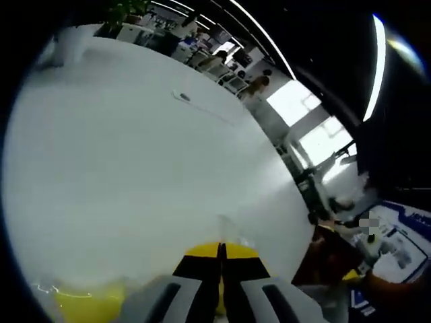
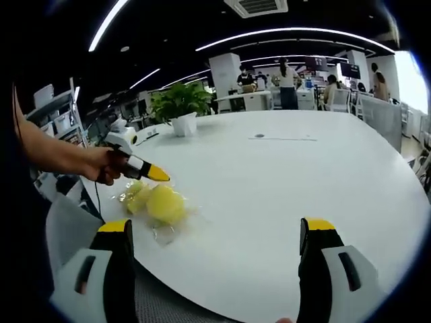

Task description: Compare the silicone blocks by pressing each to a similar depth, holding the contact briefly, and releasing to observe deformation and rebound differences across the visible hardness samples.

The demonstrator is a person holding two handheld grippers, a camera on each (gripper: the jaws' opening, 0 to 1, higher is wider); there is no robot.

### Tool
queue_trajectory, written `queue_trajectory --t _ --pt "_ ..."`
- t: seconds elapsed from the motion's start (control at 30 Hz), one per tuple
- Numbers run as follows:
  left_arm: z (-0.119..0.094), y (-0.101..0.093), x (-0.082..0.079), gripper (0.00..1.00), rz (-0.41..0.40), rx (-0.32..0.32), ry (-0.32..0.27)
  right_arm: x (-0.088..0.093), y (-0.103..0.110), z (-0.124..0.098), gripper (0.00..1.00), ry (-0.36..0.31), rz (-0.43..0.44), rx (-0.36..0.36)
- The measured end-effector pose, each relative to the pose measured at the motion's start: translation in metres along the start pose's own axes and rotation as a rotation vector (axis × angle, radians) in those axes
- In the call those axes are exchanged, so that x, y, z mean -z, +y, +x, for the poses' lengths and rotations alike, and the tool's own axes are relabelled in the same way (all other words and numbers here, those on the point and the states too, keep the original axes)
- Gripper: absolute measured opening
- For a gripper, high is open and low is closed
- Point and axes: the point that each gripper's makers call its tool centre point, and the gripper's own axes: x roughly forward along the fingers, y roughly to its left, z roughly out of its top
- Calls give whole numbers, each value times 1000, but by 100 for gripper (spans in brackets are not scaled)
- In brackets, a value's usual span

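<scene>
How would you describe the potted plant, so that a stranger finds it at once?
Start at the big white table and look to its far edge, beyond the yellow blocks and the left claw. The plant stands there in a white pot, the one leafy green thing on the table.

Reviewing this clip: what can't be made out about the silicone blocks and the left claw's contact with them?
- Yellow silicone blocks, right gripper view: too small and wrapped in glossy film to count or tell hardness.
- Left gripper view: yellow blur cut off by the edge and the left claw.
- Left claw tip, right gripper view: contact or hovering unclear.
</scene>
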Motion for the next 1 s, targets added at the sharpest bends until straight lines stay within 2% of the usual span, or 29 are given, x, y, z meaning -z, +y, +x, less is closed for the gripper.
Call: queue_trajectory --t 0.17,0.23,0.33,0.37,0.43,0.57,0.73,0.8,1.0 --pt "-7 -10 -9 0 64 4 -62 2 0 -1 97 13 -7 -10" --pt "-11 -16 -15 0 108 8 -91 2 -3 1 97 29 -54 -2" --pt "-17 -23 -19 0 136 26 -112 -5 -1 3 97 8 -45 -11" --pt "-20 -28 -22 0 177 34 -127 -7 0 3 97 2 -45 -12" --pt "-24 -31 -23 0 201 31 -136 -9 3 4 97 0 -47 -21" --pt "-29 -35 -24 0 224 24 -142 -10 6 9 97 11 -62 -38" --pt "-34 -40 -29 0 261 25 -166 -17 8 10 97 -6 -66 -43" --pt "-36 -43 -30 0 240 26 -180 -16 7 9 97 0 -74 -43" --pt "-38 -46 -28 0 274 15 -183 -16 2 5 97 -15 -41 -28"
